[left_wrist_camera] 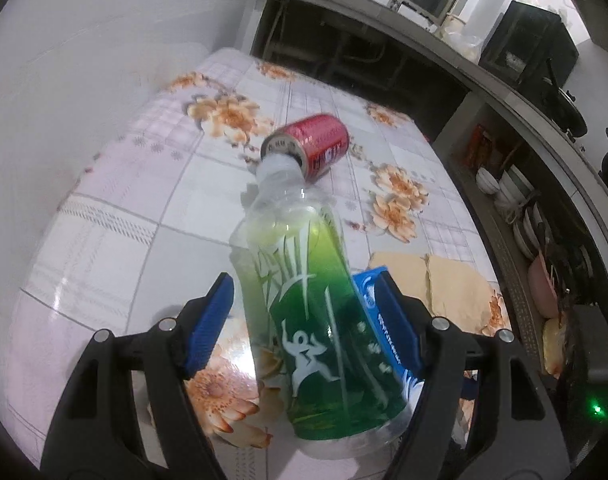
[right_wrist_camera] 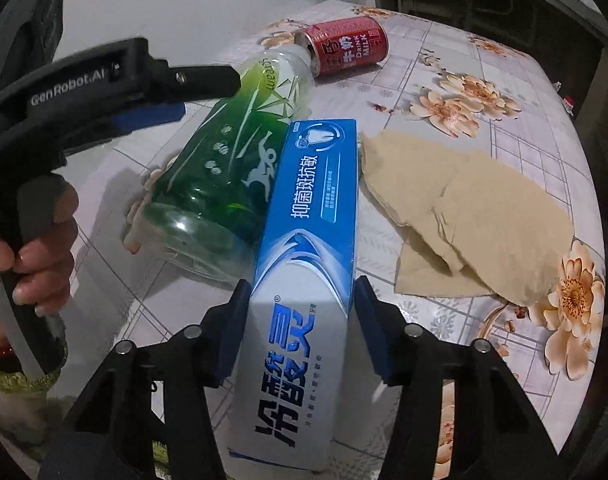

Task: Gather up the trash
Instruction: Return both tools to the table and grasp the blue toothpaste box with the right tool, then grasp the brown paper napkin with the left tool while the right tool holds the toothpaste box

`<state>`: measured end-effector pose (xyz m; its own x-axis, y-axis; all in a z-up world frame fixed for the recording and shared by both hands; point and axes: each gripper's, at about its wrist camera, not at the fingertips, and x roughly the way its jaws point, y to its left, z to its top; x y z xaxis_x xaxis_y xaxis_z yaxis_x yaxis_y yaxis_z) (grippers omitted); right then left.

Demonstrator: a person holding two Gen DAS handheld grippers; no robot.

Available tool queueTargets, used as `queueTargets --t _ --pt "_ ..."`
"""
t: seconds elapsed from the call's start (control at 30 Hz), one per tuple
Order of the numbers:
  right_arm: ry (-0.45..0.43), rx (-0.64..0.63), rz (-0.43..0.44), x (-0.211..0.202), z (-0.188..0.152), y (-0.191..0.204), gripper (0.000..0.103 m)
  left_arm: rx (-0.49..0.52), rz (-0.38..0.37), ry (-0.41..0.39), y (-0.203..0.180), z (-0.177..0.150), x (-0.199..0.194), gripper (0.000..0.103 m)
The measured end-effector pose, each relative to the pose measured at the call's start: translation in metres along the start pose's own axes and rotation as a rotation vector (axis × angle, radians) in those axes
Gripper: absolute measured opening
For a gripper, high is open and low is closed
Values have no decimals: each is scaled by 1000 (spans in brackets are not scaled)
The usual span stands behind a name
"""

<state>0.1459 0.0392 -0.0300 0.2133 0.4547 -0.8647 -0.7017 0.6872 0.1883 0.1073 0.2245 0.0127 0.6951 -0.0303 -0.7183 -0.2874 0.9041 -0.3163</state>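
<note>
Nothing looks collected yet. The left gripper [left_wrist_camera: 308, 312] straddles the green bottle [left_wrist_camera: 304, 300] at frame centre, fingers wide, not pressing. The right gripper [right_wrist_camera: 301, 320] brackets the toothpaste box [right_wrist_camera: 304, 248], a gap showing. The red can [right_wrist_camera: 344, 46] and brown paper [right_wrist_camera: 476, 208] remain.

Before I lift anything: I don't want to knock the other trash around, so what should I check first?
1. Left tongs straddle the green bottle: ok.
2. Left tongs closed on the bottle: not ok, the pads stand clear of it.
3. Right tongs straddle the toothpaste box: ok.
4. Right tongs pinching the box: not ok, a sliver of gap shows at one pad.
5. Bottle free of its neighbours: not ok, the box lies along its side and its cap appears to meet the red can.
6. Bin within reach: cannot tell, none in view.
</note>
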Motion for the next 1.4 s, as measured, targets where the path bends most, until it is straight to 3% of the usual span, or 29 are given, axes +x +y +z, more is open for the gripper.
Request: queueTargets --t 0.2,0.4,0.63,0.77,0.9,1.07,1.3,1.4 --pt "-85 34 18 -22 -9 -7 48 66 -13 -71 -15 8 -19 69" --pt "-177 131 -18 -65 -38 -33 47 140 -40 -80 -40 8 -23 69" --pt "-285 360 -108 -123 -96 -94 47 270 -140 12 -95 -7 -3 69" --pt "-271 486 -140 -130 -127 -129 47 319 -177 106 -130 -17 26 69" --pt "-252 530 -158 -122 -136 -138 48 331 -161 177 -154 -22 60 69" --pt "-254 528 -161 -116 -131 -139 48 407 -66 221 -177 -27 94 69" --pt "-248 521 -150 -111 -129 -144 48 447 31 295 -180 -37 127 69" --pt "-244 522 -143 -109 -129 -145 48 503 59 267 -183 -42 127 70"
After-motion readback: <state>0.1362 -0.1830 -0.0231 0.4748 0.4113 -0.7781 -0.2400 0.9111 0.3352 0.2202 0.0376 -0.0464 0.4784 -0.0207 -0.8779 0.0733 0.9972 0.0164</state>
